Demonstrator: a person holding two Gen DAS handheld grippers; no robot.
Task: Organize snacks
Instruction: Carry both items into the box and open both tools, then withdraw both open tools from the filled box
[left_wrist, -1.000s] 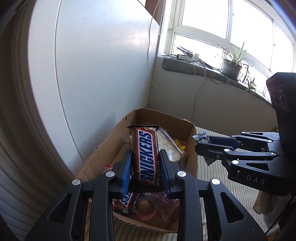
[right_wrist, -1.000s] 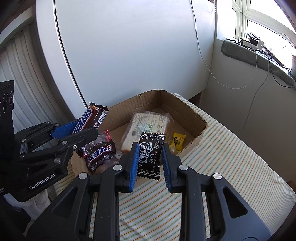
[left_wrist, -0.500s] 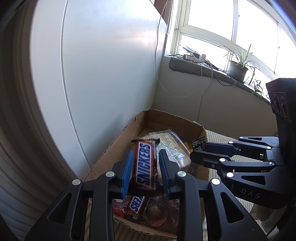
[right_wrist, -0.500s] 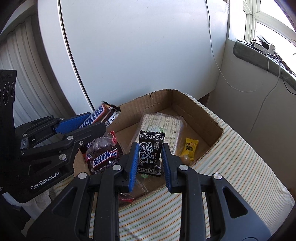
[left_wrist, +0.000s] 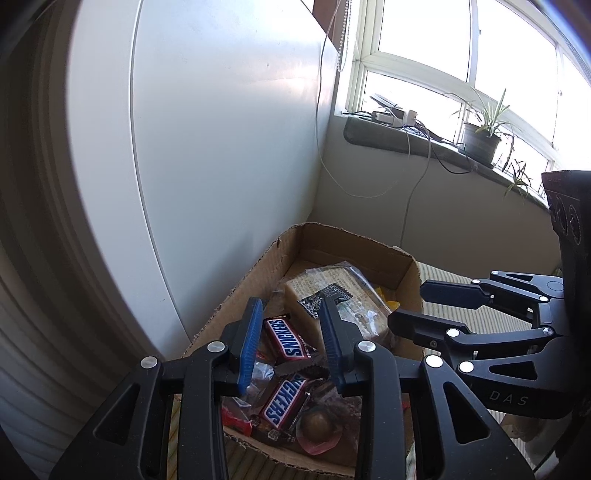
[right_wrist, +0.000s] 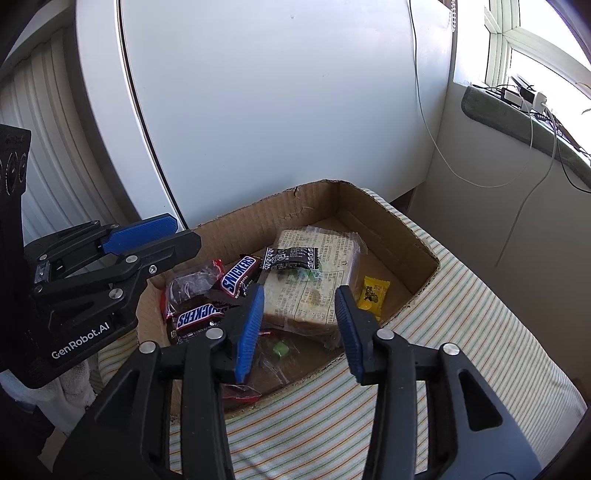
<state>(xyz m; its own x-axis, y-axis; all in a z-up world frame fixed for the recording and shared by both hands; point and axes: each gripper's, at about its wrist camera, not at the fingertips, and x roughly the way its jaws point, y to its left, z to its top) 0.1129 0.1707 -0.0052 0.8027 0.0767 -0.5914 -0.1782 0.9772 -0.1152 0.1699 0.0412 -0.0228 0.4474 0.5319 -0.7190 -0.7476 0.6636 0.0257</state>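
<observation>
A cardboard box (right_wrist: 391, 236) (left_wrist: 351, 243) holds the snacks. Inside lie two Snickers bars (right_wrist: 238, 275) (right_wrist: 197, 315), also in the left wrist view (left_wrist: 286, 338) (left_wrist: 282, 402). A small black sachet (right_wrist: 291, 257) (left_wrist: 323, 295) rests on a wrapped bread block (right_wrist: 317, 284) (left_wrist: 343, 299). A yellow candy (right_wrist: 373, 293) lies at the box's right side. My left gripper (left_wrist: 291, 343) (right_wrist: 159, 236) is open and empty above the box's left end. My right gripper (right_wrist: 299, 328) (left_wrist: 432, 306) is open and empty above the box's near edge.
The box stands on a striped cloth (right_wrist: 461, 332) beside a white wall panel (right_wrist: 277, 92). A round wrapped sweet (left_wrist: 317, 430) and clear wrappers (right_wrist: 273, 354) lie in the box's near part. A window sill with cables and a potted plant (left_wrist: 480, 136) lies behind.
Both grippers opened. The Snickers bar dropped from the left gripper into the box, and the black sachet dropped from the right gripper onto the bread block.
</observation>
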